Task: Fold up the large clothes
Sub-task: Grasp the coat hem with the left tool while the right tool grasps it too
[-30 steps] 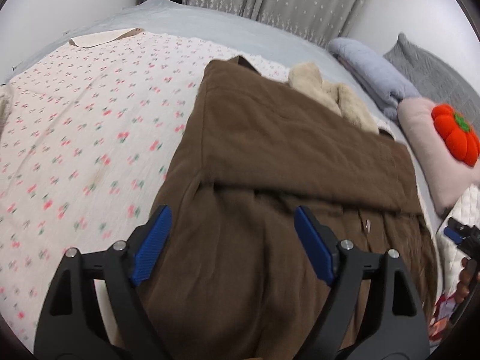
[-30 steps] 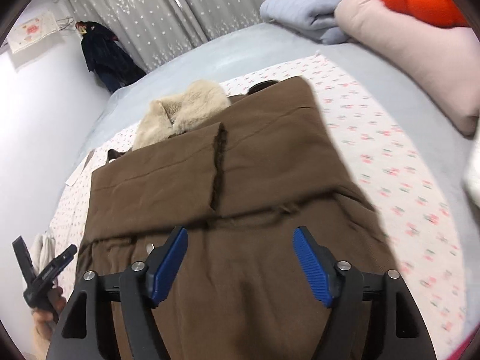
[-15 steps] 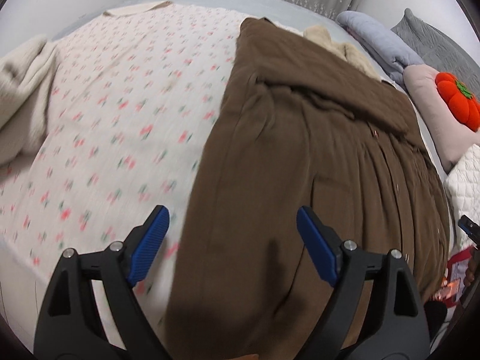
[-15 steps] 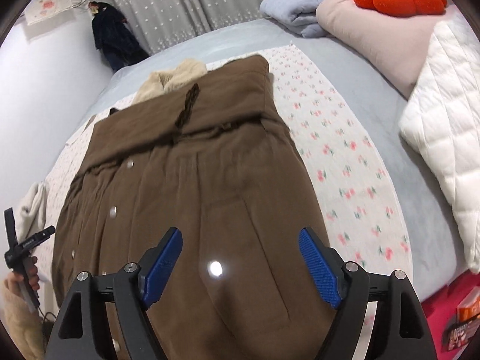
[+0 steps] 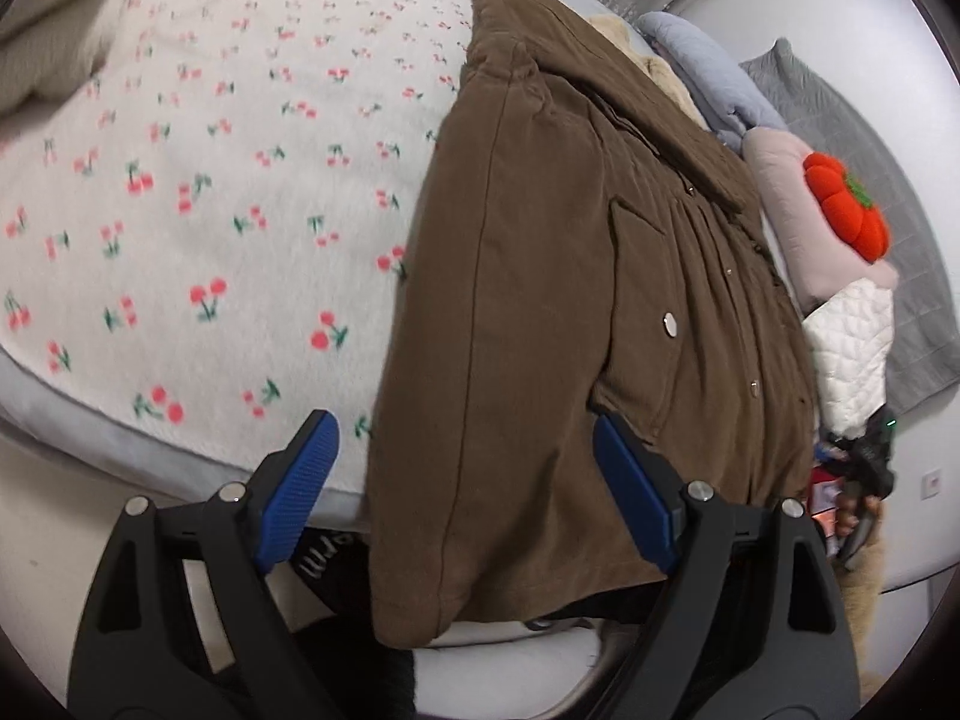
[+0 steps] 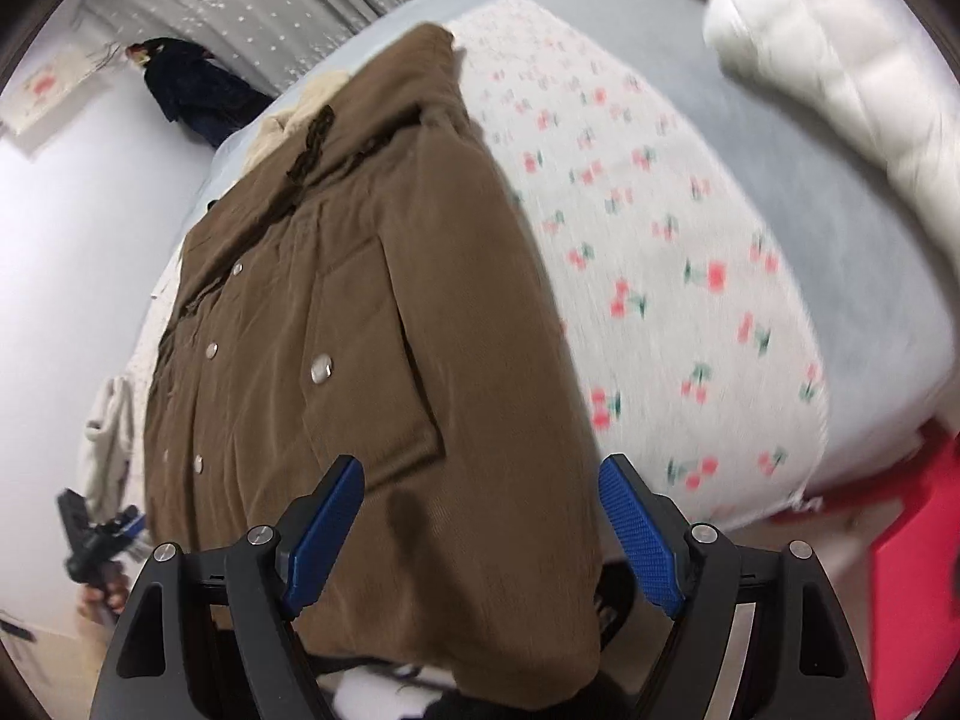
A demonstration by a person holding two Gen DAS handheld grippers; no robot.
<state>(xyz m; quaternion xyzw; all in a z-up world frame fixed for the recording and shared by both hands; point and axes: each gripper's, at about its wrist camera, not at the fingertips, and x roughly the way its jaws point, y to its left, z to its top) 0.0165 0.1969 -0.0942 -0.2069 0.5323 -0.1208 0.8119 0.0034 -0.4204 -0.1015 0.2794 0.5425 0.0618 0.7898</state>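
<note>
A large brown coat [image 5: 540, 300] with snap buttons and a cream fleece lining lies lengthwise on the cherry-print blanket [image 5: 210, 210], its hem hanging over the bed's near edge. My left gripper [image 5: 465, 492] is open and empty, its jaws astride the coat's left hem corner. In the right wrist view the coat [image 6: 360, 330] fills the middle. My right gripper [image 6: 480, 528] is open and empty, its jaws astride the right hem corner. The right gripper also shows at the left wrist view's right edge [image 5: 870, 468], and the left gripper at the right wrist view's left edge [image 6: 96, 534].
A white quilted garment [image 5: 852, 348], a pink pillow [image 5: 798, 228] with an orange pumpkin plush [image 5: 846, 204] and grey bedding lie at the right. A cream garment [image 5: 42, 42] lies at the far left. A red object [image 6: 918, 588] sits on the floor.
Both grippers have drawn back from over the coat's middle to its hem at the bed's near edge and dropped lower. Both stay open. The coat has not visibly moved.
</note>
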